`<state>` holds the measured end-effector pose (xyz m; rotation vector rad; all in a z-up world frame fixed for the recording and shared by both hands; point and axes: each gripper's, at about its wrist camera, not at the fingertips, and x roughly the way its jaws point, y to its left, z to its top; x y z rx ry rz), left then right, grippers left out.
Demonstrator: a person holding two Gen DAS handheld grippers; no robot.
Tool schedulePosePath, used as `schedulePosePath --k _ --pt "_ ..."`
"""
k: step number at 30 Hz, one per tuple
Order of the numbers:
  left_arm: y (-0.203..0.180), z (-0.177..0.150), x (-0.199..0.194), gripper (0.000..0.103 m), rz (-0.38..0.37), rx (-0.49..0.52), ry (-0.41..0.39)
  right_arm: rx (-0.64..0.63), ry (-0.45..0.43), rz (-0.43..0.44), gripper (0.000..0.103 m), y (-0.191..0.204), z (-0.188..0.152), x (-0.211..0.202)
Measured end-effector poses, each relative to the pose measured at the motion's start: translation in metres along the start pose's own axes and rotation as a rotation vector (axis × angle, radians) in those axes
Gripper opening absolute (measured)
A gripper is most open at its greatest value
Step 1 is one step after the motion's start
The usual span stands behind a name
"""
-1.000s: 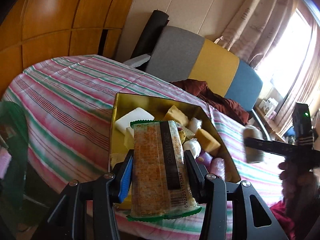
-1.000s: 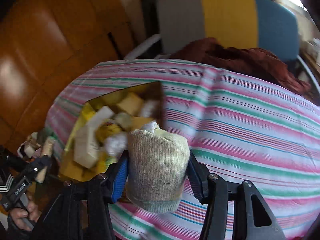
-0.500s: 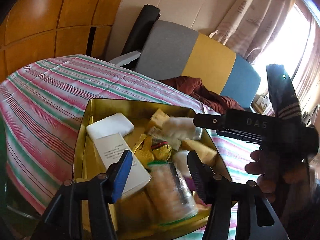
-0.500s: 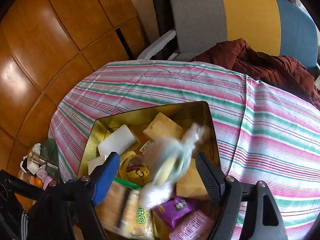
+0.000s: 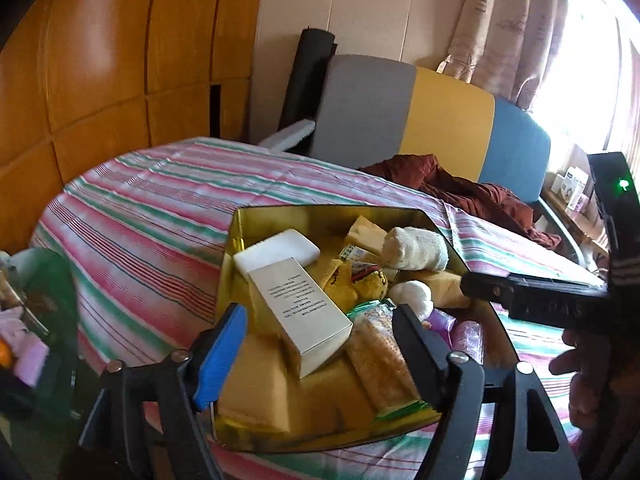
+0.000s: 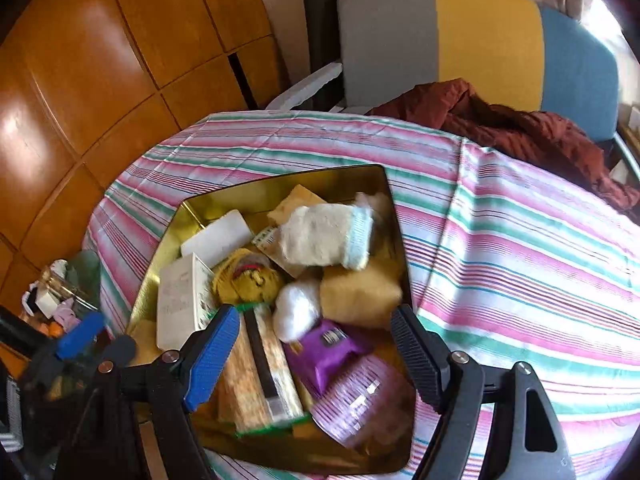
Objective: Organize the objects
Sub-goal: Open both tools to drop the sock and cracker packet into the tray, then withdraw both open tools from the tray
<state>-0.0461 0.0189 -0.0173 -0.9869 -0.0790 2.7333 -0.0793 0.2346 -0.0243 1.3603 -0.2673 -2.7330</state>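
A gold tin (image 5: 280,216) (image 6: 280,180) sits on the striped table, full of several small items. My left gripper (image 5: 320,320) hangs over its near edge with its jaws opening and nothing between them. An orange cracker pack (image 5: 384,356) (image 6: 260,376) lies flat in the tin beside a white box (image 5: 300,312) (image 6: 180,296). My right gripper (image 6: 314,320) stands open above the tin, holding nothing. A cream knitted sock (image 5: 416,248) (image 6: 324,236) rests on the items at the tin's far side. Purple packets (image 6: 324,348) lie at the near right corner.
A striped cloth (image 6: 500,240) covers the round table. Behind it stands a grey, yellow and blue chair (image 6: 480,40) with a maroon garment (image 6: 520,128) on its seat. Wooden panels (image 5: 120,60) line the left wall. Small clutter (image 6: 56,296) sits beyond the table's left edge.
The left gripper let go of the cracker pack, which now lies in the tin. The right gripper released the cream sock, which dropped onto the tin's far side. Both jaws have spread.
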Motion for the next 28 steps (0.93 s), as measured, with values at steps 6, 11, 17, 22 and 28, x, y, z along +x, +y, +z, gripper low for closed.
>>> schedulePosePath --k 6,11,17,22,28 --pt "-0.009 -0.004 -0.017 0.094 0.044 0.026 -0.034 -0.012 -0.025 -0.04 0.08 0.001 -0.025 -0.017" --pt "-0.019 -0.01 -0.025 0.103 0.055 0.044 -0.036 -0.027 -0.038 -0.069 0.08 0.003 -0.041 -0.026" --pt "-0.026 -0.017 -0.027 0.103 0.101 0.029 -0.012 -0.018 -0.044 -0.089 0.08 -0.001 -0.055 -0.032" --pt "-0.029 -0.025 -0.028 0.103 0.129 0.037 -0.018 -0.009 -0.037 -0.102 0.08 -0.006 -0.063 -0.032" --pt "-0.028 -0.025 -0.03 0.103 0.147 0.028 -0.018 0.007 -0.056 -0.114 0.079 -0.012 -0.068 -0.038"
